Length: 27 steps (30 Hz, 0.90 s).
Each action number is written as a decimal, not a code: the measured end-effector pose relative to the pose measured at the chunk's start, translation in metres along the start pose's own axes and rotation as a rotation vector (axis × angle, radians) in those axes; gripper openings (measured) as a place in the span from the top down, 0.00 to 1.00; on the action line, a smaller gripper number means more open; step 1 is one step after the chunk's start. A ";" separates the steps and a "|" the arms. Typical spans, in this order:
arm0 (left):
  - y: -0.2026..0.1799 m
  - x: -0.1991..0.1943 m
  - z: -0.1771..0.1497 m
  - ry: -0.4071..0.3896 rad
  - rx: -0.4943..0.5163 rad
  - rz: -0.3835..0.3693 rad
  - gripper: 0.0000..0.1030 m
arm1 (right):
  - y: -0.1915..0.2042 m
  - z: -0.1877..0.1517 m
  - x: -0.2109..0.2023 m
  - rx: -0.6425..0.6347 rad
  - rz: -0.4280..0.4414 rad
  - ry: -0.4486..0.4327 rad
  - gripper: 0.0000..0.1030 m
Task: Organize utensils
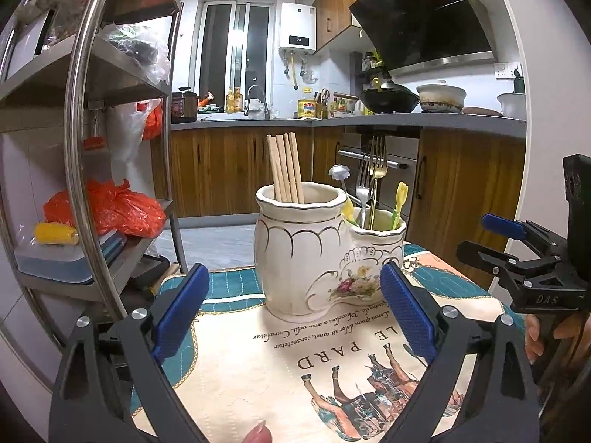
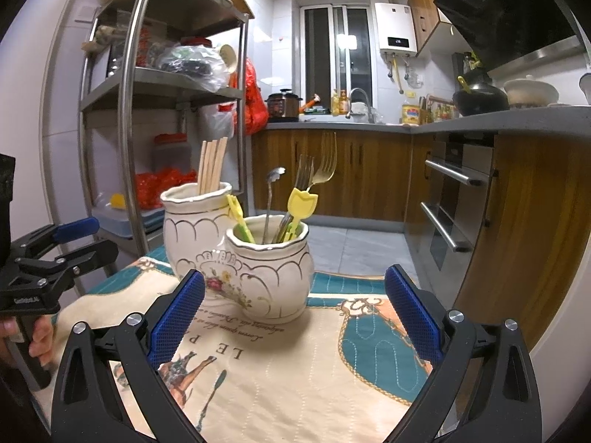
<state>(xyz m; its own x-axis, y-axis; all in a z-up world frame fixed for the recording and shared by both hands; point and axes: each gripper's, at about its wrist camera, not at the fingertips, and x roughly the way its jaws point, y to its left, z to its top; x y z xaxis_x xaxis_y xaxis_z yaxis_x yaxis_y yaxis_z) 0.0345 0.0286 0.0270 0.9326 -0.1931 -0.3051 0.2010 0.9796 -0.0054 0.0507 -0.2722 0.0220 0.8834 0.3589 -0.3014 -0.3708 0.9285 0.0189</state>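
Observation:
A white ceramic double holder [image 1: 314, 258] [image 2: 236, 258] with gold trim and a flower print stands on a printed cloth. Its taller pot holds several wooden chopsticks [image 1: 286, 168] [image 2: 212, 166]. Its lower pot holds forks [image 1: 375, 170] [image 2: 321, 164], a flower-ended spoon [image 1: 340, 173] [image 2: 275, 175] and yellow plastic picks [image 1: 400, 195] [image 2: 302, 201]. My left gripper [image 1: 295, 313] is open and empty, just in front of the holder. My right gripper [image 2: 295, 313] is open and empty, also just in front of it. Each gripper shows at the edge of the other's view.
The cloth-covered table [image 1: 258, 369] [image 2: 295, 369] has a horse print. A steel shelf rack [image 1: 85, 147] [image 2: 136, 129] with bags and boxes stands close on the left. Wooden kitchen cabinets, an oven [image 2: 454, 199] and a counter with pots lie beyond.

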 end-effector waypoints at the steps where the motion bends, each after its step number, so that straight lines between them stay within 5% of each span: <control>1: 0.000 0.000 0.000 0.001 0.000 0.000 0.11 | 0.000 0.000 0.000 0.000 0.000 0.000 0.06; 27: 0.000 -0.002 0.002 -0.003 -0.002 0.011 0.11 | -0.002 0.000 -0.001 0.004 -0.009 -0.002 0.06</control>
<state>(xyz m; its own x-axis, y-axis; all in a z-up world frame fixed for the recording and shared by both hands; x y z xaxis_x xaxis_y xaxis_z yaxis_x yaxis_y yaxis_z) 0.0331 0.0292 0.0293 0.9355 -0.1829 -0.3024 0.1905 0.9817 -0.0046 0.0508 -0.2739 0.0218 0.8873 0.3510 -0.2993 -0.3620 0.9320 0.0198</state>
